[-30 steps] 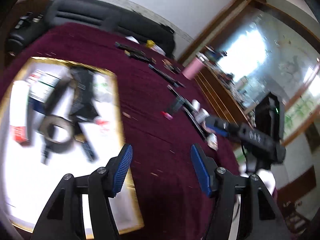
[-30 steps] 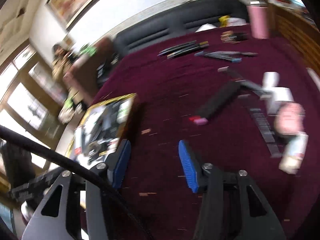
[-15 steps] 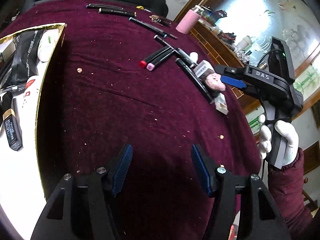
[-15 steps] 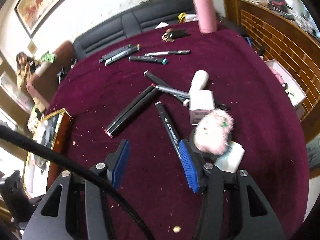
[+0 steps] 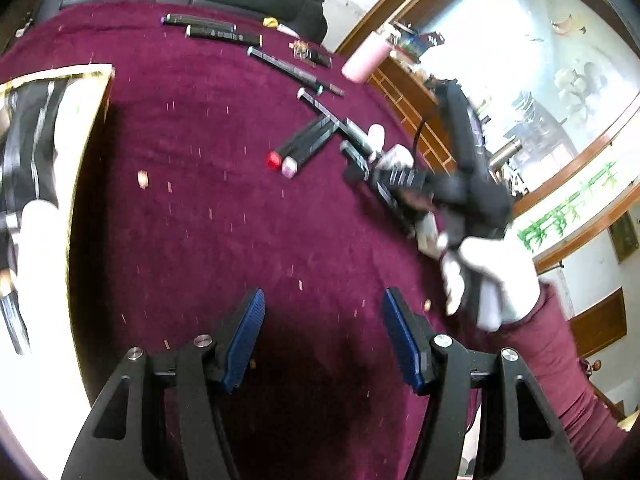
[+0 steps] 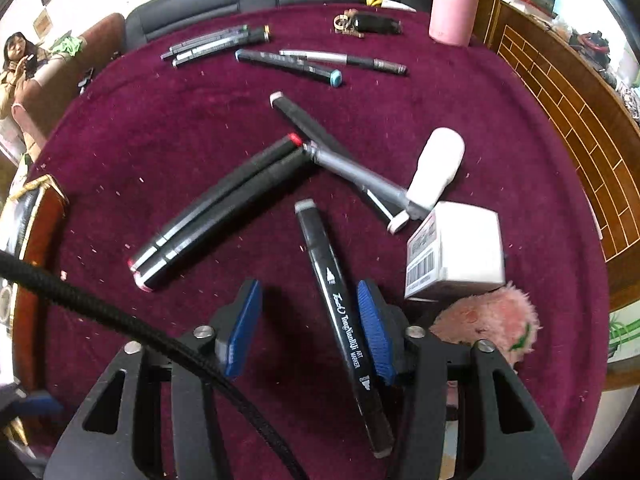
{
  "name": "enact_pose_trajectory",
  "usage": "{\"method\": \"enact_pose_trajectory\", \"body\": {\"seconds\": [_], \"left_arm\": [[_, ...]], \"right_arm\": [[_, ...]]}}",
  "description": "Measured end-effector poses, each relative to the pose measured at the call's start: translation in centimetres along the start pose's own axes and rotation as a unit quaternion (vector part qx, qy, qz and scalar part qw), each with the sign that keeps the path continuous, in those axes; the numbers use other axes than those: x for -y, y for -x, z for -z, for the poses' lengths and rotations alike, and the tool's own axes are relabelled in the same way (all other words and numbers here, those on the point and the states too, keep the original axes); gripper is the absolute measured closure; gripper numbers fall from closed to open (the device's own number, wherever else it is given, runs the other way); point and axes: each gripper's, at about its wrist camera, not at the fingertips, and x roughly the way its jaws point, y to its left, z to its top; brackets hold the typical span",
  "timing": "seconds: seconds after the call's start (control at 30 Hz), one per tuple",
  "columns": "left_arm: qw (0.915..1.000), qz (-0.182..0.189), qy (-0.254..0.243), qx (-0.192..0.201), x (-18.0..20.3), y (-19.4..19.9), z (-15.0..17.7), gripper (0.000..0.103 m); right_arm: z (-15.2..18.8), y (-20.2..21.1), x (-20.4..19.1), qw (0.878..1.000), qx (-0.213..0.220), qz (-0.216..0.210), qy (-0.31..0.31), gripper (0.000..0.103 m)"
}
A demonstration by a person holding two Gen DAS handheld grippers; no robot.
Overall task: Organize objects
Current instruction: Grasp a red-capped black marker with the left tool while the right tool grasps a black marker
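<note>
Maroon cloth covers the surface [image 6: 160,128]. Since a moment ago, our right gripper [image 6: 308,328] has dropped over the black art marker [image 6: 340,300], fingers just closing, not yet clamped. It lies between them, against the right pad, long axis running away, grey cap far. Our left gripper [image 5: 322,340] gapes, empty.

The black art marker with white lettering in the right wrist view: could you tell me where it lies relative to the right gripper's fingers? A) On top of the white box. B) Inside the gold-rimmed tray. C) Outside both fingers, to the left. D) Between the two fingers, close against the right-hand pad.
D: the black art marker lies on the maroon cloth between the right gripper's blue pads, close against the right-hand one, with a gap to the left pad.
</note>
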Motion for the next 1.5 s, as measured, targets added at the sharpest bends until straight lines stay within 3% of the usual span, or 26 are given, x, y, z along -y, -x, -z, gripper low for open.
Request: {"method": "enact_pose_trajectory", "body": {"seconds": [0.07,0.17,0.4,0.5,0.6,0.73,0.93,1.0,1.07,1.17,1.2,1.3,1.37,1.43,1.5], "left_arm": [[0.9999,-0.006,0.005,0.012,0.0,0.5,-1.4,0.049],[0.999,-0.035,-0.007,0.025,0.4,0.6,-3.5,0.049],[0.9883,-0.131,-0.065,0.044,1.6,-4.1,-10.8,0.049],[0.9768,-0.181,-0.111,0.025,1.7,-8.3,-13.3,0.049],[0.9585,-0.219,-0.182,0.006,2.5,-11.5,-14.2,0.049],[0.9366,-0.247,-0.248,-0.02,3.4,-14.7,-14.5,0.048],[0.9343,-0.227,-0.273,-0.032,4.1,-16.3,-14.8,0.048],[0.9252,-0.232,-0.294,-0.062,4.4,-17.2,-13.9,0.049],[0.9176,-0.236,-0.315,-0.056,4.9,-16.9,-13.4,0.049],[0.9229,-0.238,-0.297,-0.062,4.9,-17.0,-13.9,0.05],[0.922,-0.239,-0.299,-0.061,5.0,-17.1,-13.9,0.056],[0.9188,-0.226,-0.318,-0.063,6.1,-17.7,-13.1,0.092],[0.9071,-0.233,-0.345,-0.061,7.3,-17.8,-11.8,0.092],[0.9186,-0.208,-0.329,-0.068,7.3,-17.5,-11.6,0.092],[0.9232,-0.205,-0.319,-0.065,7.1,-16.7,-11.1,0.092]], "right_arm": [[0.5,0.4,0.1,1.0,0.008,0.01,0.004,0.076],[1.5,1.1,1.1,1.0,0.012,-0.02,-0.014,0.084],[4.2,2.3,3.6,0.992,0.04,-0.107,-0.059,0.084],[4.4,2.2,4.6,0.985,0.053,-0.144,-0.073,0.084],[4.4,2.1,5.1,0.981,0.057,-0.166,-0.081,0.084],[4.7,2.2,5.1,0.979,0.058,-0.175,-0.084,0.084],[4.9,2.3,5.5,0.975,0.056,-0.19,-0.096,0.083],[4.7,2.1,5.9,0.973,0.054,-0.201,-0.104,0.083],[4.7,2.1,6.0,0.971,0.054,-0.206,-0.109,0.083],[4.8,2.3,5.8,0.972,0.056,-0.201,-0.106,0.083],[4.8,2.3,5.7,0.973,0.057,-0.199,-0.104,0.083],[4.8,2.4,5.7,0.973,0.061,-0.197,-0.103,0.083],[4.9,2.4,5.6,0.973,0.064,-0.196,-0.102,0.083],[4.8,2.3,5.6,0.973,0.066,-0.195,-0.101,0.083],[4.8,2.4,5.4,0.975,0.069,-0.19,-0.093,0.083]]}}
